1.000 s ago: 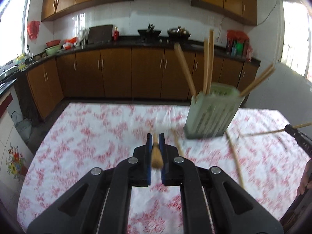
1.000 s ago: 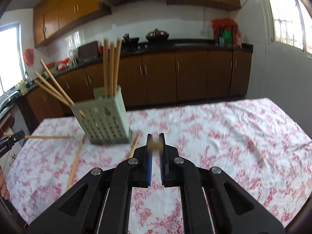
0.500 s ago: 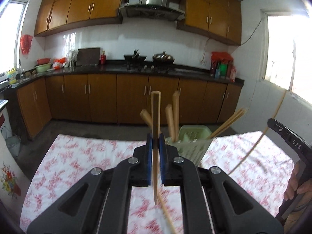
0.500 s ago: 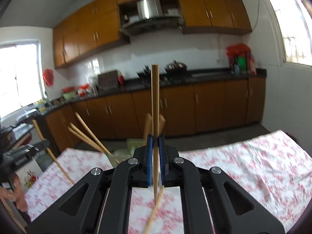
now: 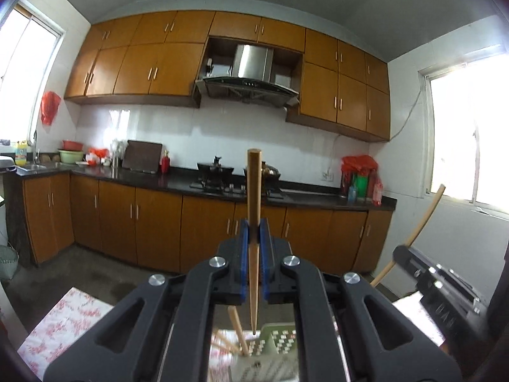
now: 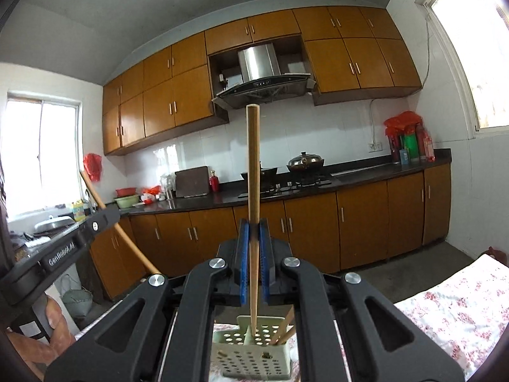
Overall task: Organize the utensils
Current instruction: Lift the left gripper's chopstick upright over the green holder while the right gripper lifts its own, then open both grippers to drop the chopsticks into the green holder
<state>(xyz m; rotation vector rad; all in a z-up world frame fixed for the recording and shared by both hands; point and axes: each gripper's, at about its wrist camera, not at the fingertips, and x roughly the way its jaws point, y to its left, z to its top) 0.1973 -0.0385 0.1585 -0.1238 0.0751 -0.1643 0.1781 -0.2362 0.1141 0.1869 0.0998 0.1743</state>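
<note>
Left tongs (image 5: 254, 232): clamped on an upright chopstick (image 5: 254, 191), tip above the green holder (image 5: 280, 340) at lower centre.
Right tongs (image 6: 254, 232): clamped on another chopstick (image 6: 253, 165), tip inside the holder (image 6: 254, 350).
Advice: keep sticks vertical over a compartment before releasing.
Writing: "GenRobot.AI", lower left on the other tool.

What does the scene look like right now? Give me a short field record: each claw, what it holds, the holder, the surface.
left claw: shut on a chopstick, held upright, thin tip down
right claw: shut on a second chopstick, also upright
holder: pale green perforated basket below both claws, other chopsticks already leaning inside
right chopstick tip: at or just inside the holder's opening
left chopstick tip: just above the holder's rim
surface: table with red floral cloth
</note>
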